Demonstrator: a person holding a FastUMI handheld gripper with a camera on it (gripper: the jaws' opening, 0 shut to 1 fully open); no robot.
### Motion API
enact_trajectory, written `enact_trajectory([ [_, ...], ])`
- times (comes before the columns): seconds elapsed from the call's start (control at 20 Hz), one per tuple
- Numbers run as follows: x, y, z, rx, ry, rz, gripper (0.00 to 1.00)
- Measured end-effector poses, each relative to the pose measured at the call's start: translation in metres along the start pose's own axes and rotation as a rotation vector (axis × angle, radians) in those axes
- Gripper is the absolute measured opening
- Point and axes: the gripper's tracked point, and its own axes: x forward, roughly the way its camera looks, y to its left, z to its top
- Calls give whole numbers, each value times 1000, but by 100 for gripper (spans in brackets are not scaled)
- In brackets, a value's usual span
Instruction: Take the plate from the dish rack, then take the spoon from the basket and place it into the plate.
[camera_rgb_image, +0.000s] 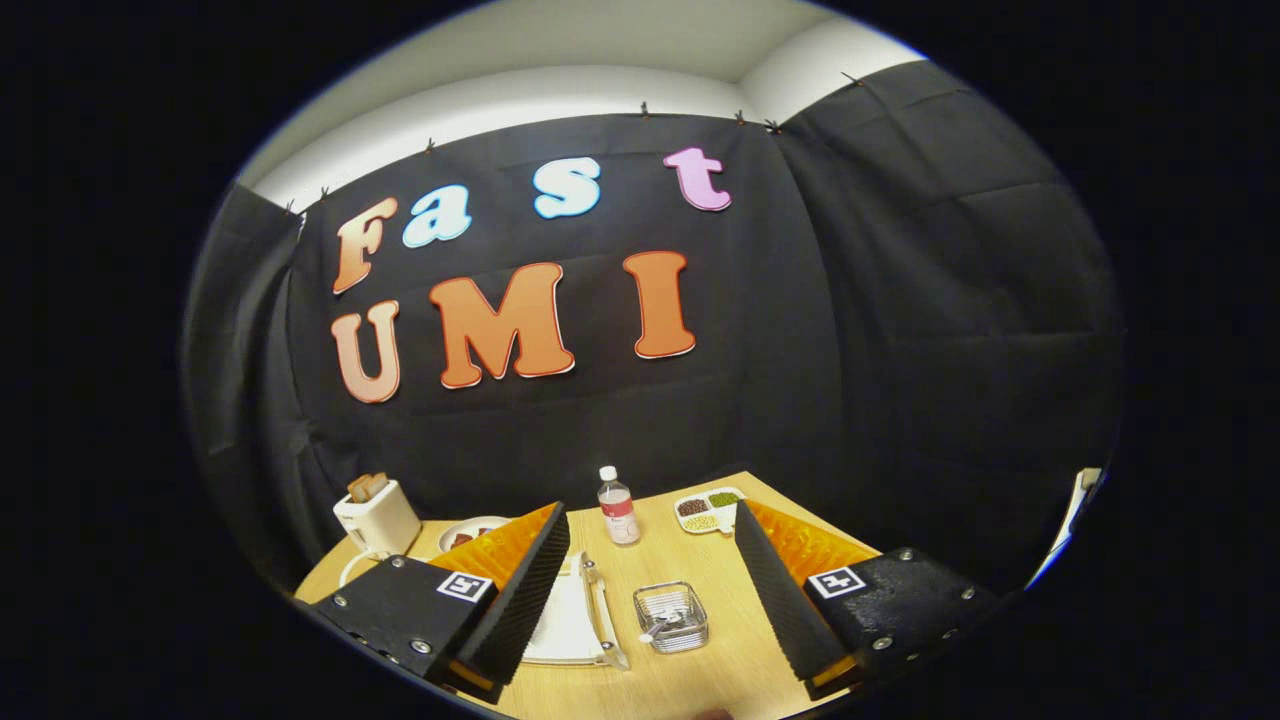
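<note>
Wooden worktop (690, 690) lies under the hand-held gripper (650, 610), whose fingers stand wide apart, holding nothing. Between them sits the wire basket (671, 617) with the spoon (662, 625) inside; just left of the basket the plate (565, 625) stands in the dish rack (603, 615). Beyond the basket stands a bottle (618, 507), with a toaster (375, 518) far left of it.

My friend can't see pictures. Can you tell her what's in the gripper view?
The gripper hangs open above a wooden table, holding nothing. Between its fingers sits a small wire basket with a spoon inside, and beside that a dish rack holding a white plate. Farther back are a toaster, a water bottle and a divided tray of beans.
</note>
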Motion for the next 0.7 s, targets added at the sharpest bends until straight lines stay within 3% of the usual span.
enact_trajectory([
  [0.25, 1, 24, -25, 52, 124, 39, 98],
  [0.7, 55, 150, -93, -131, 324, 198, 98],
])
